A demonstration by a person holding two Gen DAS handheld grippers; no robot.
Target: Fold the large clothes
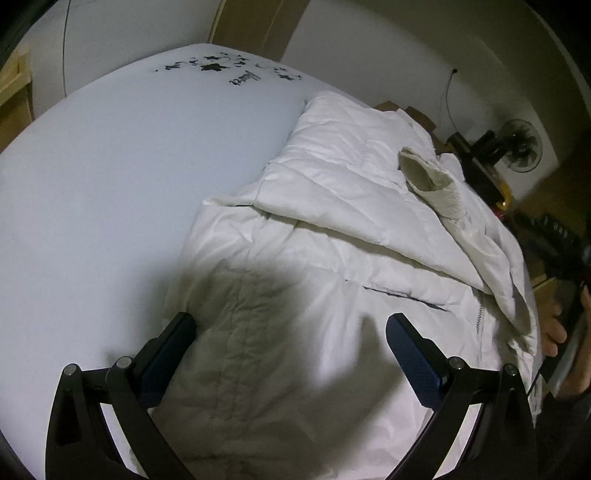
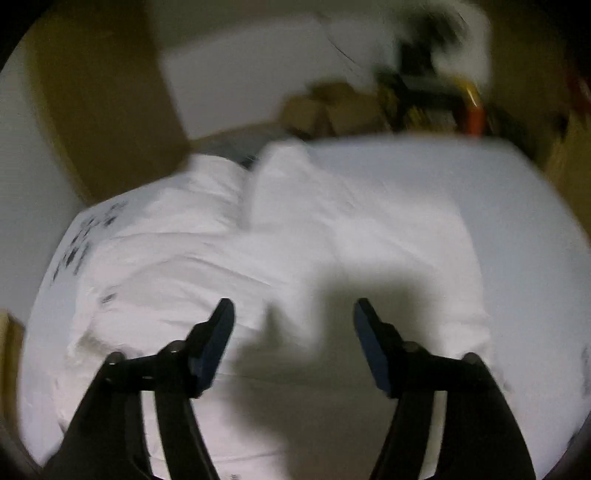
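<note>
A broad white bed surface (image 1: 110,177), printed at its far end with dark star shapes and script (image 1: 221,68), fills most of a dim room with pale walls and a brown wooden panel (image 1: 255,26) beyond the print. On the bed, right of its bare middle in the left wrist view, lies the white quilted padded jacket (image 1: 314,258), partly folded, one thick layer laid back over the body and a cream-lined sleeve cuff (image 1: 424,177) turned up on top. Past the jacket's far edge stand cardboard boxes (image 1: 413,112) and a small dark fan (image 1: 521,144). A person's hand (image 1: 554,332) shows at the jacket's right edge. The left gripper (image 1: 291,325) hovers over the jacket's near hem, jaws spread wide, empty. In the blurred right wrist view, the right gripper (image 2: 293,310) also stands apart over the jacket, gripping nothing.
</note>
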